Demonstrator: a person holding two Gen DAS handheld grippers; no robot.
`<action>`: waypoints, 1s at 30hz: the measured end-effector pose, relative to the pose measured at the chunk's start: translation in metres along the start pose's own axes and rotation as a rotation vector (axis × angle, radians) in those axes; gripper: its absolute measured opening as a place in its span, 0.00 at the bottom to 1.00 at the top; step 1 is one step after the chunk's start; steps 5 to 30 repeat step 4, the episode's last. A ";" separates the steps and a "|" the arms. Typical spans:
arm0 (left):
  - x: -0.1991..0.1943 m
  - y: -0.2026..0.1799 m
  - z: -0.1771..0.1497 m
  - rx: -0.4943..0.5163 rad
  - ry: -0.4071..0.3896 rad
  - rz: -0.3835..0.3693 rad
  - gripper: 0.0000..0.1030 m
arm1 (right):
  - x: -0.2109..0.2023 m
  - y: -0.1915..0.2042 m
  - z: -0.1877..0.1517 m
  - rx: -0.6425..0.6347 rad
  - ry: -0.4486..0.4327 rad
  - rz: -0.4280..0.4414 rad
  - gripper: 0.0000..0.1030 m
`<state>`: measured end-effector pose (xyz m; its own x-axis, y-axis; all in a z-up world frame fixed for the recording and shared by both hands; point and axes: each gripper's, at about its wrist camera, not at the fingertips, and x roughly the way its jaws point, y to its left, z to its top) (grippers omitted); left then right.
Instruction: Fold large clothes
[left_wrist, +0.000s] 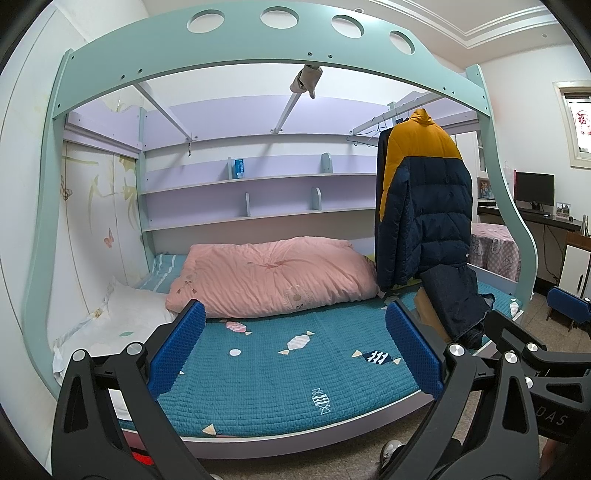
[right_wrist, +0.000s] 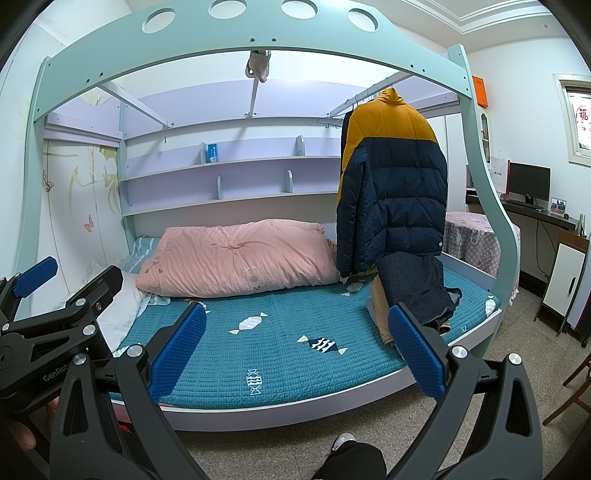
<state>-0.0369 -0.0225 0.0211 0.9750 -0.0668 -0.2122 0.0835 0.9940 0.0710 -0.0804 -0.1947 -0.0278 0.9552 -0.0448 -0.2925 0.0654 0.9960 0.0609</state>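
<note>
A yellow and navy puffer jacket (left_wrist: 424, 199) hangs on a hanger from a rail under the upper bunk, at the right end of the bed; it also shows in the right wrist view (right_wrist: 391, 184). Dark denim trousers (left_wrist: 454, 299) hang below it, over the teal quilted mattress (left_wrist: 280, 373), also seen in the right wrist view (right_wrist: 417, 288). My left gripper (left_wrist: 295, 347) is open and empty, in front of the bed. My right gripper (right_wrist: 299, 347) is open and empty too, short of the clothes. The left gripper also shows at the right wrist view's left edge (right_wrist: 37, 277).
A pink duvet (left_wrist: 269, 277) and a white pillow (left_wrist: 122, 314) lie at the back of the bed. The mint bunk frame (left_wrist: 502, 206) arches around it. Lilac shelves (left_wrist: 255, 195) line the back wall. A desk with a monitor (left_wrist: 533, 192) stands at right.
</note>
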 end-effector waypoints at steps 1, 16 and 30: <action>0.001 0.001 0.001 0.000 0.000 0.000 0.95 | 0.000 0.000 0.000 0.000 0.000 0.000 0.93; 0.001 0.001 0.000 -0.001 0.002 0.000 0.95 | 0.000 0.000 0.000 0.000 0.001 0.000 0.93; 0.001 0.001 0.000 -0.001 0.002 0.000 0.95 | 0.000 0.000 0.000 0.000 0.001 0.000 0.93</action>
